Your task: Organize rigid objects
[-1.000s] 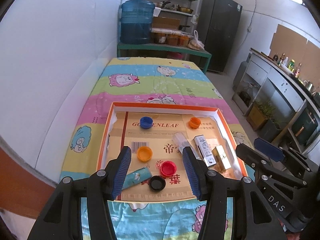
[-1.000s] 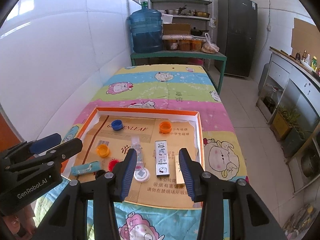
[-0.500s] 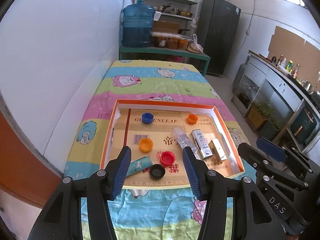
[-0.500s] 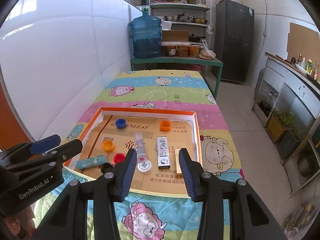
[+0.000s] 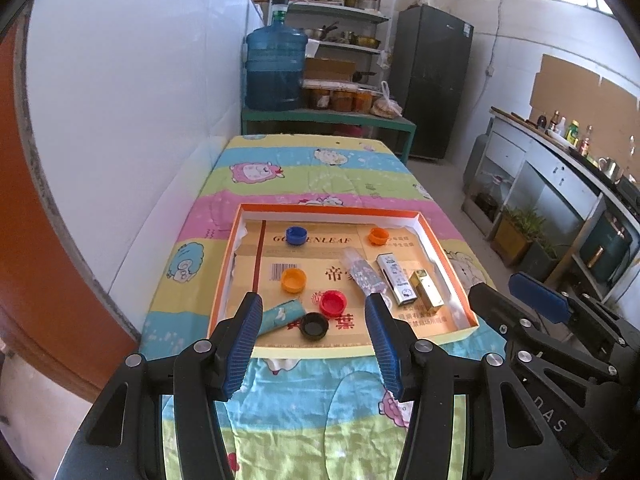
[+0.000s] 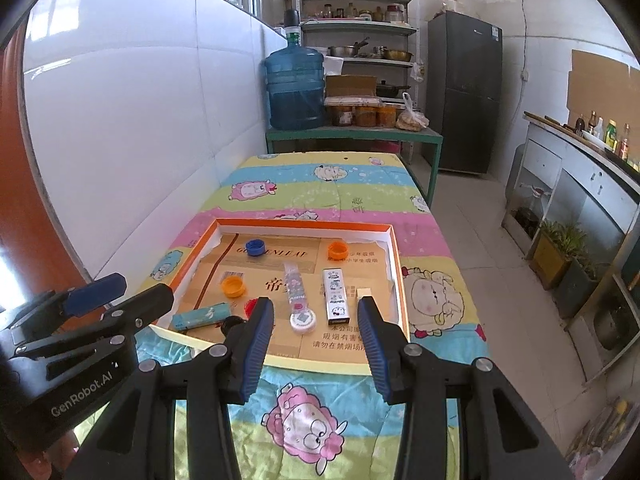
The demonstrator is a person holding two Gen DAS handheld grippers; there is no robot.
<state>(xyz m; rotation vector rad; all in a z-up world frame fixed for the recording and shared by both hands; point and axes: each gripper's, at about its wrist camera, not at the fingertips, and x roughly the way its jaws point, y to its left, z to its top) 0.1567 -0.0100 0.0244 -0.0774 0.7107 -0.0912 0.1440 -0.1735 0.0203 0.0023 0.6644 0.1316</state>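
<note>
Lot: shallow orange-rimmed tray (image 5: 448, 256) on a cartoon-print cloth covering the surface (image 5: 312, 168).

Contents, far to near:
- blue cap (image 5: 296, 235) and small orange cap (image 5: 378, 236) along the far side;
- larger orange cap (image 5: 293, 281), red cap (image 5: 333, 303) and black cap (image 5: 314, 325) — left of centre, near one another;
- teal lighter (image 5: 279, 315) lying at the near-left, just beside the black cap;
- patterned clear tube (image 6: 297, 292), white printed box (image 6: 337, 294) and gold box (image 5: 425, 289), side by side toward the right.

Left tool (image 5: 313, 338): jaws wide, holding nothing. Right tool (image 6: 316, 334): jaws wide, holding nothing.

Change noted: over the last second both tools have drawn back and up from the tray; it now sits smaller in both views, with cloth showing before its near rim. No item has shifted inside it.

Reading: caps grouped left, long items aligned right — the sorting looks complete or near it, and the retreat suggests either a finish or a survey before one more pick.
</note>
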